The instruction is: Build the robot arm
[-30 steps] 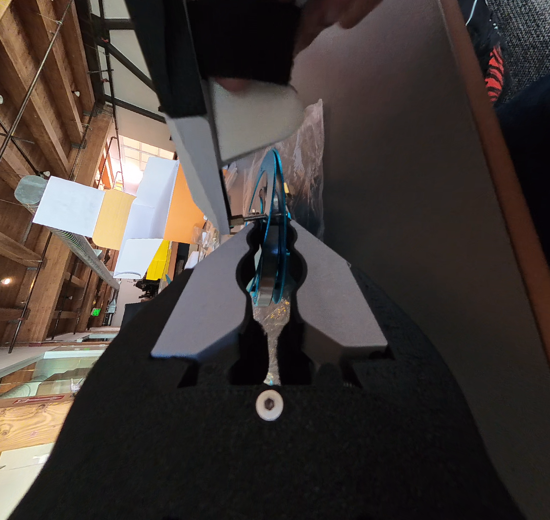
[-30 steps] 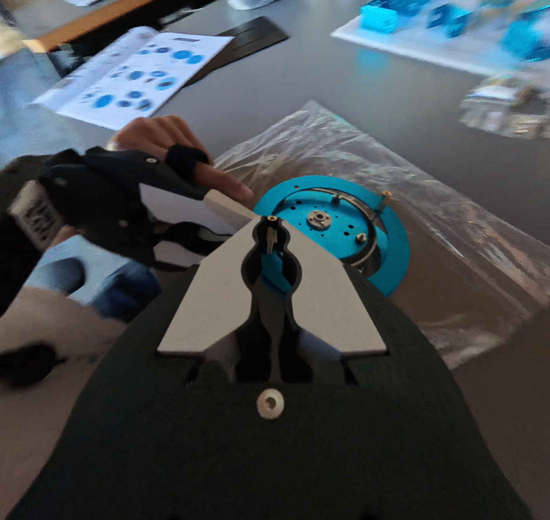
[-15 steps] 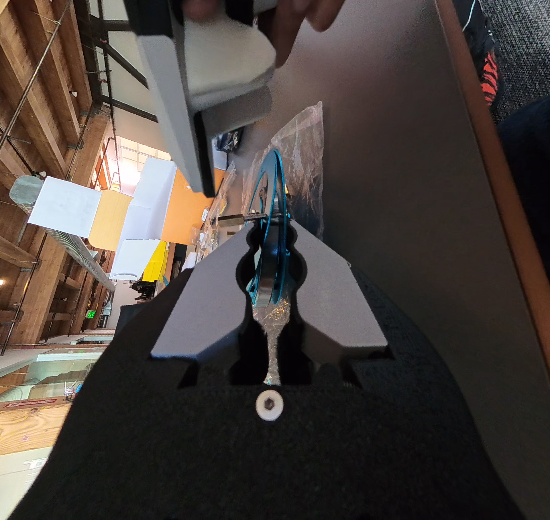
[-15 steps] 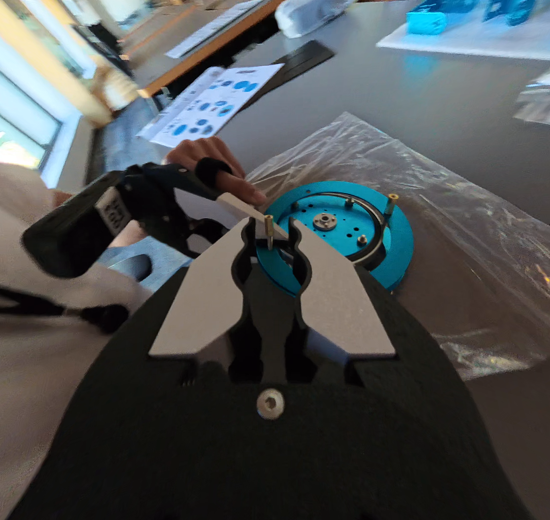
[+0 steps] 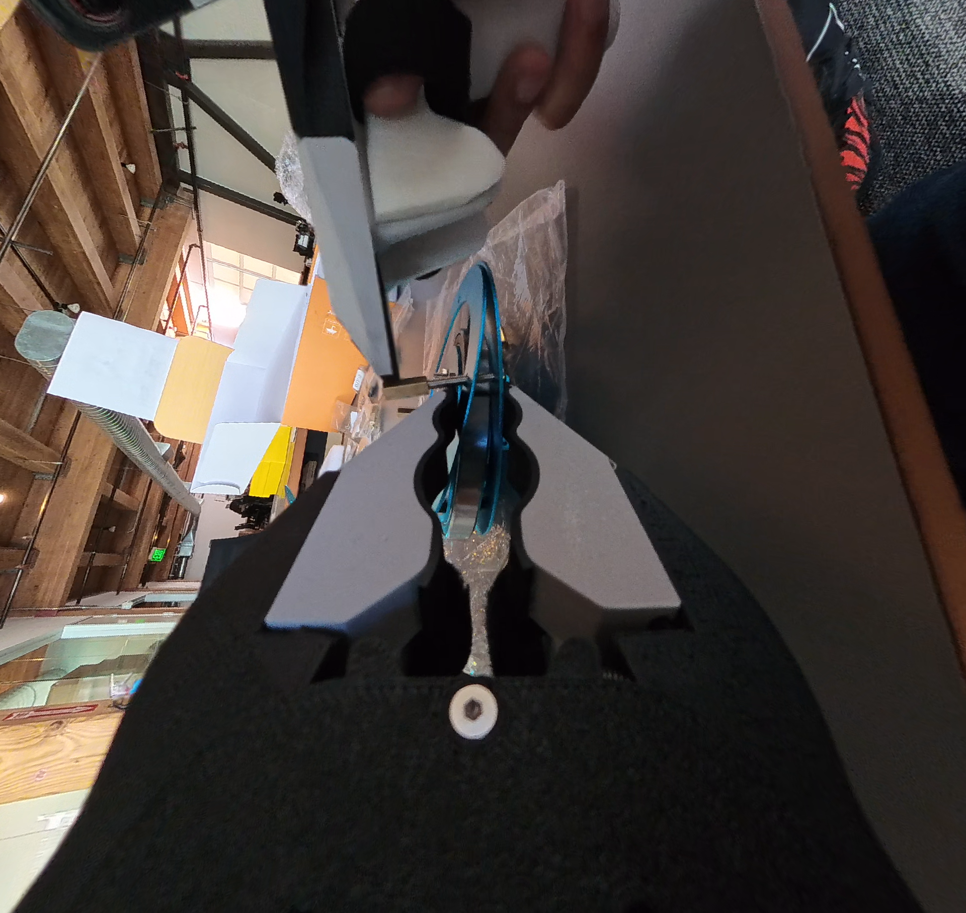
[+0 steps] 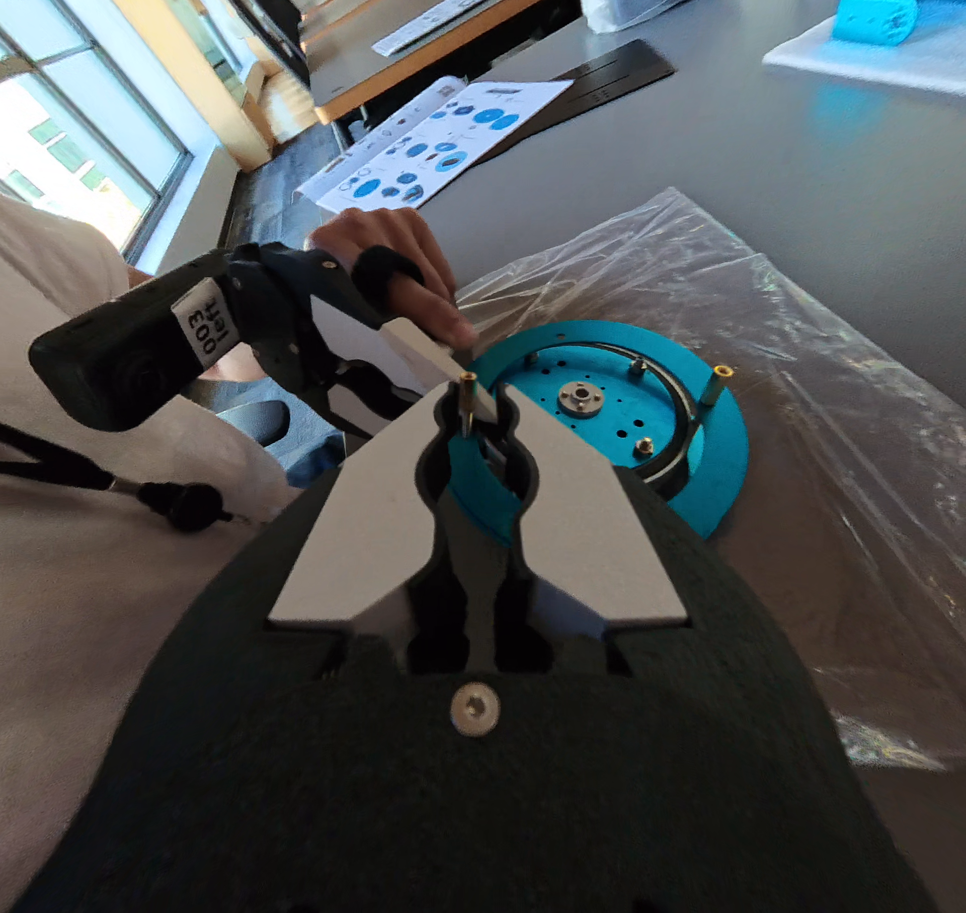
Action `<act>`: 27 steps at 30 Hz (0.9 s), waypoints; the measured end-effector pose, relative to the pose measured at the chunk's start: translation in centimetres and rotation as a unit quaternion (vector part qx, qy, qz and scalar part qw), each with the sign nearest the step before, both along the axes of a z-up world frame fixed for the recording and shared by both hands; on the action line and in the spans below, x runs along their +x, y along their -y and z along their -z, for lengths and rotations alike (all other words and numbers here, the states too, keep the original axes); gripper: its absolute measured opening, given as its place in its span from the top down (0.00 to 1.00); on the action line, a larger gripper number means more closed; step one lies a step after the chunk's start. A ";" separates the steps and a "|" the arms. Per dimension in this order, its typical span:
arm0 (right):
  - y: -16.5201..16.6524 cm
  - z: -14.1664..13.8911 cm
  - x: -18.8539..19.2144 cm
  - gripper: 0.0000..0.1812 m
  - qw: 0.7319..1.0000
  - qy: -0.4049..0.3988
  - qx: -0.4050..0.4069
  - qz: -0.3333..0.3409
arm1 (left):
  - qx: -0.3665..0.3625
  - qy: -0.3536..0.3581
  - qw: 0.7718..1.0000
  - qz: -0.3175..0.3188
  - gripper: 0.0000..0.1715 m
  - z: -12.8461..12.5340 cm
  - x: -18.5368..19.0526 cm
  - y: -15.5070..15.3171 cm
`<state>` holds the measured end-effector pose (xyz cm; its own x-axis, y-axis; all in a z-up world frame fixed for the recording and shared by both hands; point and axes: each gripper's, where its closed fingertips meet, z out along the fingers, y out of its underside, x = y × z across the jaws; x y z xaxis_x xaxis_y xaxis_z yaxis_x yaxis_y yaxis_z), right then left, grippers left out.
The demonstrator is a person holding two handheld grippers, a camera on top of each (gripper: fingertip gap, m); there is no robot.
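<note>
Standing at the counter (image 6: 784, 156), I see a person working a tool in each hand over a blue disc (image 6: 695, 475) that lies on a clear plastic bag (image 6: 732, 286).

The left tool (image 5: 473, 401) is clamped on the near rim of the disc, one finger above and one below. From its own camera the disc shows edge-on between the tips.

The right tool (image 6: 473, 391) comes in over the same rim, its jaws nearly together. A brass standoff (image 6: 467, 402) stands in the narrow gap at its tips, threaded end down at the disc. I cannot tell whether the tips actually pinch it — from the side they seem to end just at its head.

On the disc, a taller standoff (image 6: 713, 386) already stands upright at the far rim. A short brass fitting (image 6: 644, 447) sits inside the dark ring, and a metal hub (image 6: 579, 395) marks the centre. Several small holes are bare.

Farther off lie an illustrated instruction sheet (image 6: 444, 140) and a blue block (image 6: 873, 17) on a white tray.
</note>
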<state>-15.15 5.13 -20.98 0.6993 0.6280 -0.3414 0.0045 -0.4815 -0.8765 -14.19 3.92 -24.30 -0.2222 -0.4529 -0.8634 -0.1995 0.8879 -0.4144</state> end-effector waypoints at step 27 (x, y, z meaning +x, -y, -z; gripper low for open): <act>1.1 -2.5 -0.3 0.95 0.978 0.009 0.030 0.204 | 0.007 -0.001 1.000 0.003 0.91 0.0 0.0 0.1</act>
<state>-15.45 4.04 -18.51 0.9014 0.3143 -0.2978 -0.1617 -0.3937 -0.9049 -14.19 3.81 -24.32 -0.2264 -0.4397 -0.8691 -0.1949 0.8947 -0.4019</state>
